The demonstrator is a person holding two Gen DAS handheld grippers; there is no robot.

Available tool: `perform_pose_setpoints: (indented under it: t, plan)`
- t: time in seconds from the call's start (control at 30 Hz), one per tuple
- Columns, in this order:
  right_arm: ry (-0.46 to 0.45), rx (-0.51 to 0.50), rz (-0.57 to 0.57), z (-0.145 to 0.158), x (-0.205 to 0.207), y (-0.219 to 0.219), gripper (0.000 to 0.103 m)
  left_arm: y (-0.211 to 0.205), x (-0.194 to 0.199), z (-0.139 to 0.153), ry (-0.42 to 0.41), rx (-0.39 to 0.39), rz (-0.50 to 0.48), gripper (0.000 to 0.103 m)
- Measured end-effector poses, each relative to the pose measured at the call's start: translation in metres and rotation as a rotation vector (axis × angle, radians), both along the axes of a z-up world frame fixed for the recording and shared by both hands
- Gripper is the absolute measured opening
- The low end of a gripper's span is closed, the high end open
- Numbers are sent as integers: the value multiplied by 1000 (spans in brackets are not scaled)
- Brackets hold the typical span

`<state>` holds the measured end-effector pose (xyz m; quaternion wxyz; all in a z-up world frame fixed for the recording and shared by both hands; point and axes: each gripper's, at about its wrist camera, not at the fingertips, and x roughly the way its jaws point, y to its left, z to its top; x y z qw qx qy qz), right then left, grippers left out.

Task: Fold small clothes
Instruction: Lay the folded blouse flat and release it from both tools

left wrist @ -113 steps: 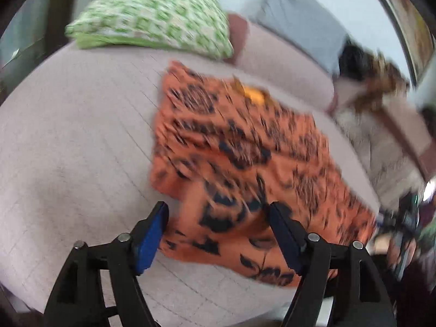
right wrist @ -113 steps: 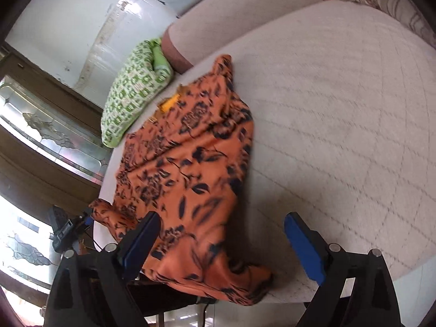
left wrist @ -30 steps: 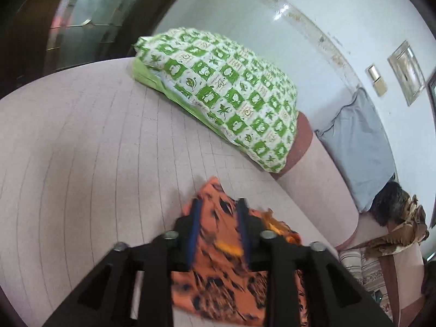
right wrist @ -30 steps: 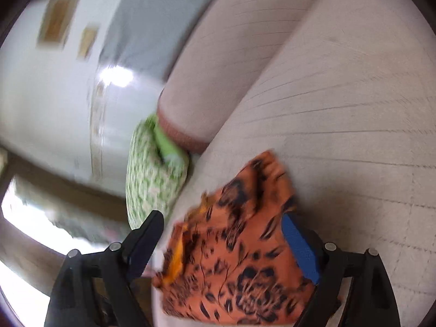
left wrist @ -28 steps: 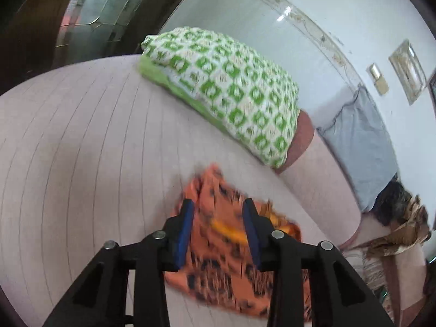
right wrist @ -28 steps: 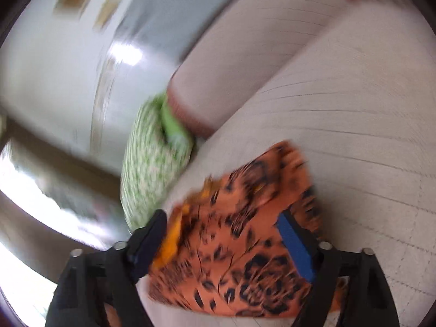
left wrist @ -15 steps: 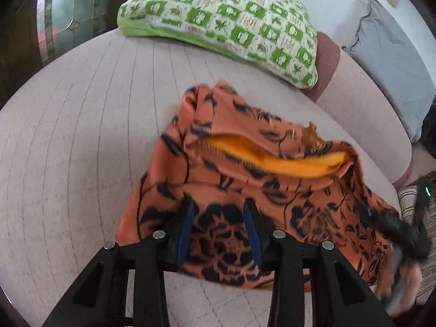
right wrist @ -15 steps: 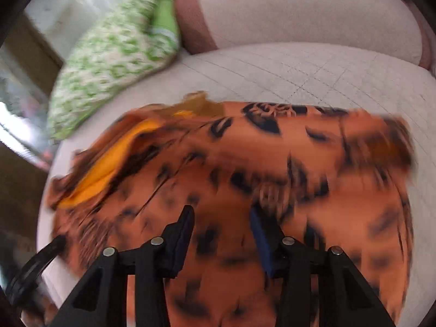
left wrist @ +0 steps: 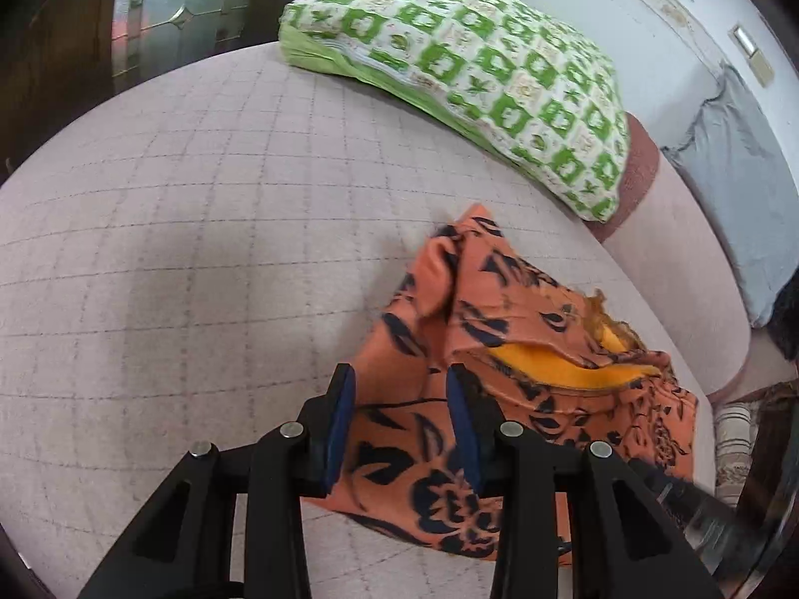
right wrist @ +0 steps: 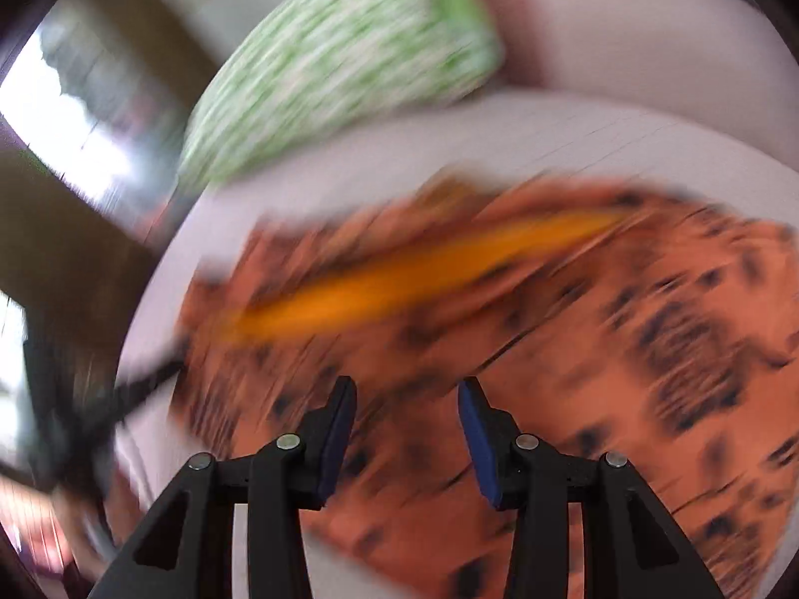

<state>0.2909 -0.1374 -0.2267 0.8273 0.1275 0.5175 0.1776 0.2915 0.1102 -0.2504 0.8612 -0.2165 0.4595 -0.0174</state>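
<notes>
An orange garment with a dark floral print (left wrist: 504, 359) lies on the pale quilted sofa seat (left wrist: 175, 249), its yellow lining showing at an opening. My left gripper (left wrist: 399, 394) has its blue-padded fingers partly closed with the garment's near edge between them. In the right wrist view the same garment (right wrist: 549, 329) is heavily blurred and fills the lower frame. My right gripper (right wrist: 407, 404) hovers over it with its jaws a little apart; whether the pads touch the cloth is unclear.
A green-and-white patterned pillow (left wrist: 474, 75) rests at the back of the seat; it also shows blurred in the right wrist view (right wrist: 339, 60). A grey cushion (left wrist: 739, 189) leans on the backrest at right. A dark wooden door with glass (left wrist: 100, 10) stands at left.
Both grippers have closed from wide open onto the garment and pulled it back toward the front of the seat. The right view is now strongly motion-blurred and its jaws stand slightly wider than half a second ago.
</notes>
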Motion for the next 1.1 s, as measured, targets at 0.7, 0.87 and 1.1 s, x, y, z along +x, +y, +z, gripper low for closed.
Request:
perform_pose_setpoints:
  t: [0.7,0.87,1.1]
  plan:
    - [-226,-21,-238,31,45,16,52,-7,5,-5,15,46,-52,39]
    - [-210,-74,-288,24,-39,-38,52,-31,8,-25,101,193,-82,50]
    - [37,-36,-440,-54,-102,-113,41,-46,-9,-9,47,288,-69,51]
